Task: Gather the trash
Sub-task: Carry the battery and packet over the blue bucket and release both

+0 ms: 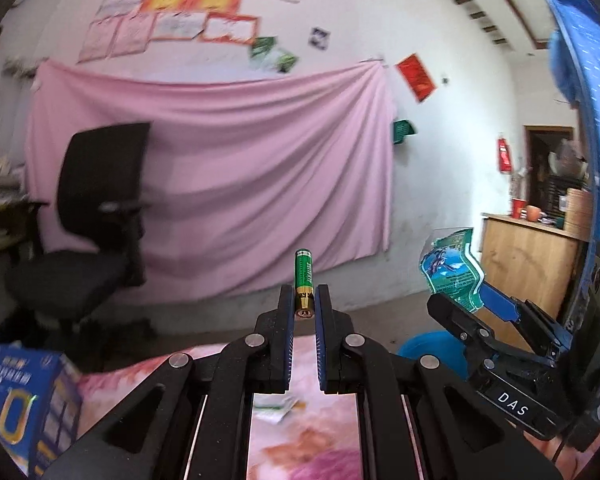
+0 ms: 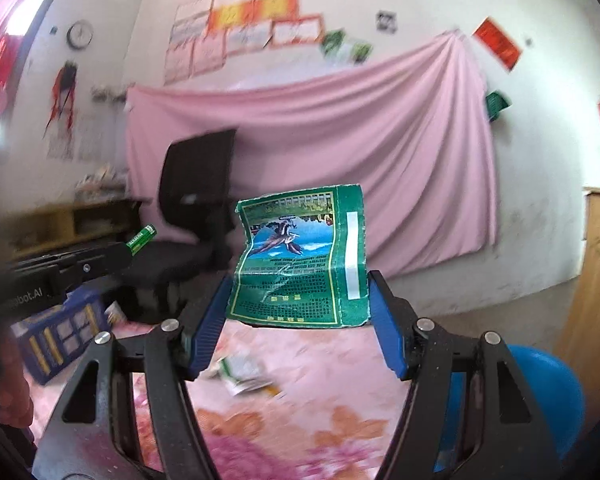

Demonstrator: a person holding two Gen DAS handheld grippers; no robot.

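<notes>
My left gripper is shut on a green and gold battery that sticks up past the fingertips, held above the pink flowered cloth. My right gripper is shut on a green printed packet, gripped by its two side edges and held up in the air. In the left wrist view the right gripper with the packet is at the right. In the right wrist view the left gripper with the battery is at the left. A crumpled white wrapper lies on the cloth below.
A blue round bin stands at the right by a wooden cabinet. A blue carton sits at the left of the cloth. A black office chair stands before a pink sheet on the wall.
</notes>
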